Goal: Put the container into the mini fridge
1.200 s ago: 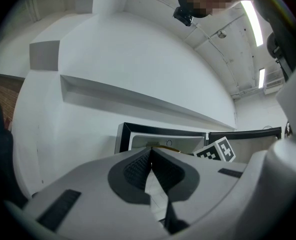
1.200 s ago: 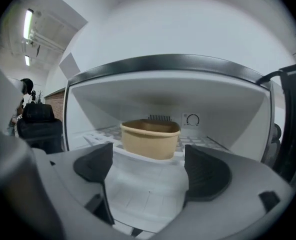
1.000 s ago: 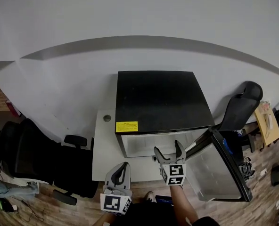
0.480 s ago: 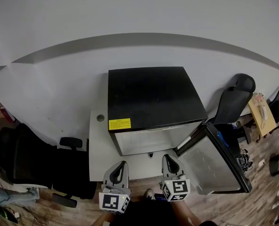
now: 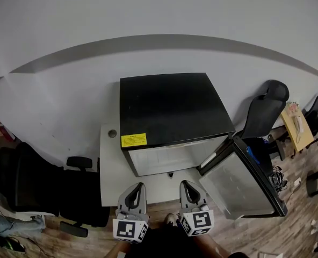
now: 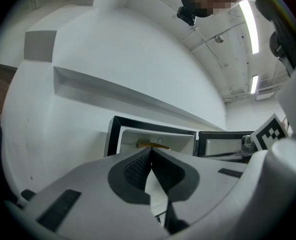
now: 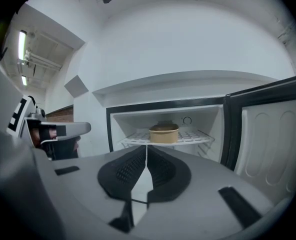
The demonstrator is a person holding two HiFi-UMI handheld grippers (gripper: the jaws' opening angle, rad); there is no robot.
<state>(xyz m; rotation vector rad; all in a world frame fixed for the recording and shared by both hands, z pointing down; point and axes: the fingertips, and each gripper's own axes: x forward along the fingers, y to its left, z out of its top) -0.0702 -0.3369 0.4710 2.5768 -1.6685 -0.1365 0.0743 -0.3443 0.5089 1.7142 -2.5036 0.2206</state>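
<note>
Container (image 7: 163, 133) on wire shelf (image 7: 190, 136) inside mini fridge (image 5: 170, 106), 12 o'clock from right gripper (image 7: 147, 151). Right gripper and left gripper (image 6: 152, 154): jaws pressed together, empty. Door (image 7: 273, 134) open, 3 o'clock. Likely next: push door's outer edge squarely, slowly.

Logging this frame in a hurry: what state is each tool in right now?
Left tool: closed, holding nothing.
Right tool: closed, holding nothing; the container sits on the fridge shelf.

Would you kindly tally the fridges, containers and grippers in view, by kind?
Fridge: 1
Container: 1
Grippers: 2, the left gripper and the right gripper
Total: 4
</note>
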